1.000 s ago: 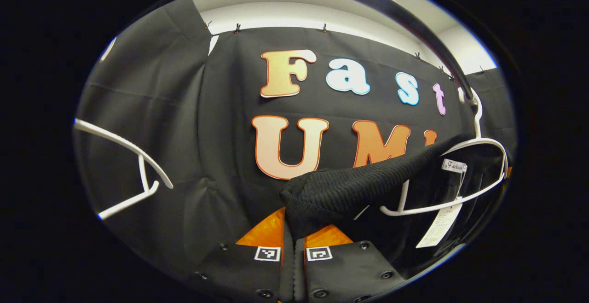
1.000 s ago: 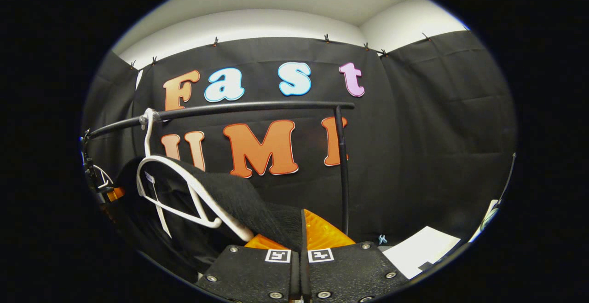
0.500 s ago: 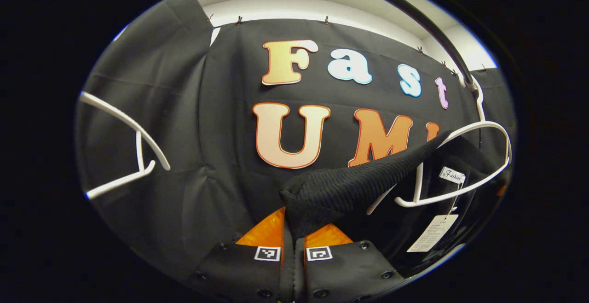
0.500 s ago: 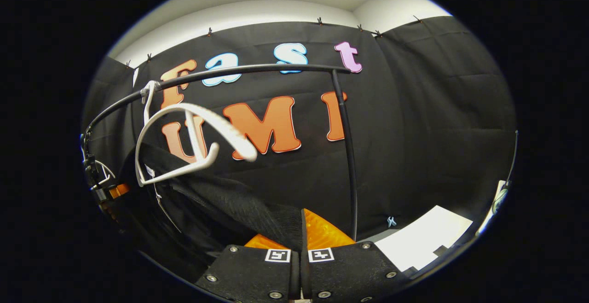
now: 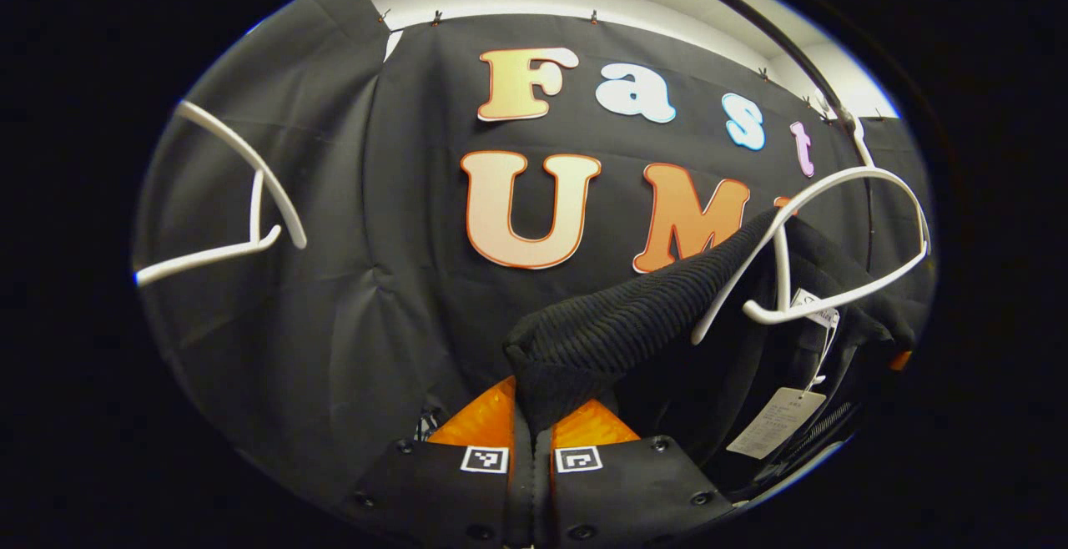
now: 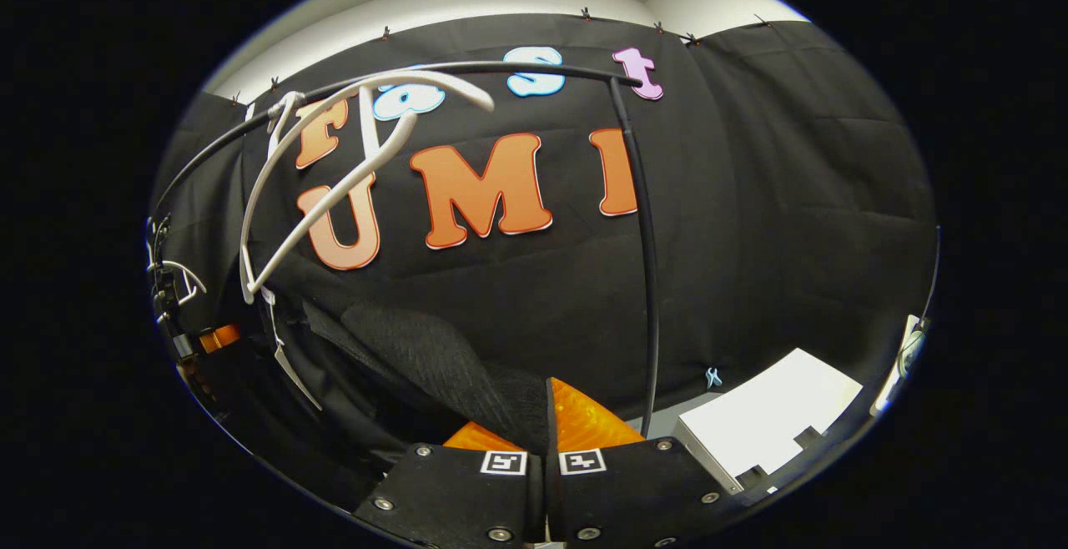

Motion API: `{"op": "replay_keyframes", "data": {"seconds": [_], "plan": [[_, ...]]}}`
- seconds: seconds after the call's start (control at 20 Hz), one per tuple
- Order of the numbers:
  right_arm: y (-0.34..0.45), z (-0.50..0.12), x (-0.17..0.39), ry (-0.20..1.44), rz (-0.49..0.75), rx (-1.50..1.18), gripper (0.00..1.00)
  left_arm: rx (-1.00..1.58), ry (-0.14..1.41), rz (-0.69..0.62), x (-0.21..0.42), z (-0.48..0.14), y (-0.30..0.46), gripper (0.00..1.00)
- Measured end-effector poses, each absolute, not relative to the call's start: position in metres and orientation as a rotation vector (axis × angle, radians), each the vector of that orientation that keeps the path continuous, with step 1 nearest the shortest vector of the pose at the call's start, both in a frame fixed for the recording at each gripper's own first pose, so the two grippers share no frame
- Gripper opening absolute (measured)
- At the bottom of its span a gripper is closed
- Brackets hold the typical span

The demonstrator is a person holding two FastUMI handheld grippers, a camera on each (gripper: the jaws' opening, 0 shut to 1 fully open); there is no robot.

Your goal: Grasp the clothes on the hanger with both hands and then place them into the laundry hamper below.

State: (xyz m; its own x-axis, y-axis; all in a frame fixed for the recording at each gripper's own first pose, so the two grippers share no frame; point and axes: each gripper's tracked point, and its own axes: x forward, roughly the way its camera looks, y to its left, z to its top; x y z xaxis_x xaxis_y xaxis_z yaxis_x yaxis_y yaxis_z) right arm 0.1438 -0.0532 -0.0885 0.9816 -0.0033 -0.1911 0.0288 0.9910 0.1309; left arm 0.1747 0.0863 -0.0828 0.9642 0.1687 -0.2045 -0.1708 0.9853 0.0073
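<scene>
Left gripper view: we see left gripper [image 5: 531,415] jaws clamped on black garment [image 5: 634,315]; hanger [image 5: 843,240] at 3 o'clock. Right gripper [image 6: 546,428] jaws likewise pinch it.

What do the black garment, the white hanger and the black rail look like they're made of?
The black garment: probably a ribbed knit, matte, with fine parallel ridges across the fabric. The white hanger: likely moulded plastic, smooth with a slight sheen and rounded arms. The black rail: apparently thin metal tube with a dark coating, though the look alone leaves that open.
</scene>
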Motion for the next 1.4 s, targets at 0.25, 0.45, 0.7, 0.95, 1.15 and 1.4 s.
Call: {"op": "replay_keyframes", "data": {"seconds": [0.25,0.45,0.7,0.95,1.15,1.4], "plan": [[-0.054,-0.128,0.136,0.268,-0.021,0.129,0.00,-0.079,0.334,0.212,0.148,-0.145,0.107,0.07],[-0.046,-0.151,0.136,0.317,-0.015,0.113,0.00,-0.067,0.410,0.207,0.123,-0.180,0.099,0.07],[-0.020,-0.185,0.133,0.378,0.016,0.135,0.00,-0.079,0.479,0.151,0.109,-0.208,0.065,0.07],[0.019,-0.206,0.135,0.420,0.074,0.144,0.00,-0.097,0.533,0.050,0.104,-0.226,0.003,0.07],[0.047,-0.214,0.135,0.434,0.119,0.147,0.00,-0.096,0.564,-0.026,0.101,-0.238,-0.046,0.06],[0.069,-0.230,0.138,0.448,0.151,0.160,0.00,-0.093,0.591,-0.078,0.105,-0.250,-0.087,0.06]]}}
